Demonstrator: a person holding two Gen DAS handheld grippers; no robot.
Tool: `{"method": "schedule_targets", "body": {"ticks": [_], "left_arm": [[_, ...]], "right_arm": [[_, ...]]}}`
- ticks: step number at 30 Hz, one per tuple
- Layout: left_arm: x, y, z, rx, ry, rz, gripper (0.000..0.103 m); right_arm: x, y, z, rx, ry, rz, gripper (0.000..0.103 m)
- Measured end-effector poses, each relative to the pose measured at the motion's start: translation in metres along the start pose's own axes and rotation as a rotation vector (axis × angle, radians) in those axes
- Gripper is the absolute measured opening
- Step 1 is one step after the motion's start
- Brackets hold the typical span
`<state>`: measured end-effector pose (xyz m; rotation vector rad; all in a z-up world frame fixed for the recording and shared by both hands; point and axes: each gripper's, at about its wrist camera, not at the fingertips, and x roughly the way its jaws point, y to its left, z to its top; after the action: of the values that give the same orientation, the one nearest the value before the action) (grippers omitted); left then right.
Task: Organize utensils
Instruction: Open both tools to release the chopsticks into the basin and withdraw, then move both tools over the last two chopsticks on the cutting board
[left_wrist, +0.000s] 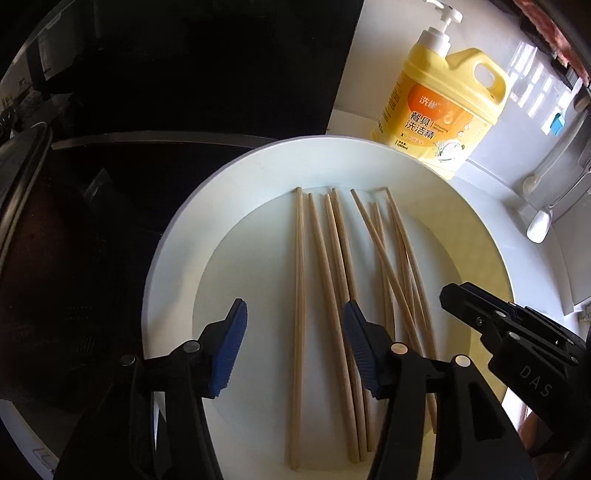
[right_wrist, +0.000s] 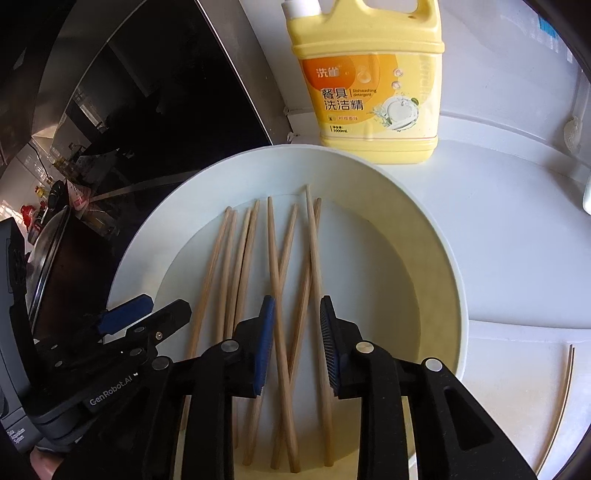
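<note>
Wooden chopsticks are lying loose in a wide white plate, about eight of them, running roughly 6 to 12 o'clock; the ones toward 3 o'clock are crossing each other. We're hovering both claws over the plate's near rim. Our left gripper is standing wide open w/ nothing between its blue pads; in the left wrist view two straight sticks are showing in the gap, and the rest are fanning off toward 2 o'clock, partly behind the 3 o'clock finger. Whether the fingertips are touching the plate we can't tell. Our right gripper is sitting at a narrower gap, approx. half open, also holding nothing; the crossed sticks are passing under and between its fingers. In the right wrist view the left gripper is showing at 9 o'clock; in the left wrist view the right one is at 3 o'clock. Just beyond the plate at 12–1 o'clock a yellow detergent jug is standing upright on the white counter. A black glossy panel is filling 10–11 o'clock.
</note>
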<state>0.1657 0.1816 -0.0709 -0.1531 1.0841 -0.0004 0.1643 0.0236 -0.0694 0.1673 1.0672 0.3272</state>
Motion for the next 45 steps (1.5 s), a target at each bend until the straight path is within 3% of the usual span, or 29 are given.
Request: {"method": "schedule_targets", "body": {"ticks": [2, 8, 18, 24, 27, 34, 45], "left_arm": [[-0.005, 0.002, 0.000, 0.002, -0.003, 0.014, 0.056], [-0.026, 0.010, -0.004, -0.011, -0.029, 0.047, 0.078], [-0.045, 0.011, -0.014, -0.002, -0.030, 0.045, 0.091], [-0.059, 0.011, -0.021, 0.031, -0.044, 0.042, 0.094], [-0.066, 0.010, -0.024, 0.058, -0.058, 0.029, 0.095], [-0.064, -0.003, -0.036, 0.117, -0.042, -0.013, 0.095], [-0.071, -0.072, -0.056, 0.230, -0.074, -0.072, 0.095]], "right_arm": [[-0.008, -0.003, -0.001, 0.007, -0.019, -0.001, 0.024], [-0.026, -0.008, -0.010, 0.026, -0.048, 0.008, 0.033], [-0.041, 0.001, -0.021, 0.022, -0.065, -0.013, 0.043], [-0.056, 0.007, -0.033, 0.022, -0.077, -0.033, 0.048], [-0.065, 0.008, -0.041, 0.035, -0.090, -0.046, 0.055], [-0.084, -0.005, -0.066, 0.115, -0.111, -0.086, 0.062], [-0.129, -0.067, -0.117, 0.221, -0.153, -0.174, 0.067]]}}
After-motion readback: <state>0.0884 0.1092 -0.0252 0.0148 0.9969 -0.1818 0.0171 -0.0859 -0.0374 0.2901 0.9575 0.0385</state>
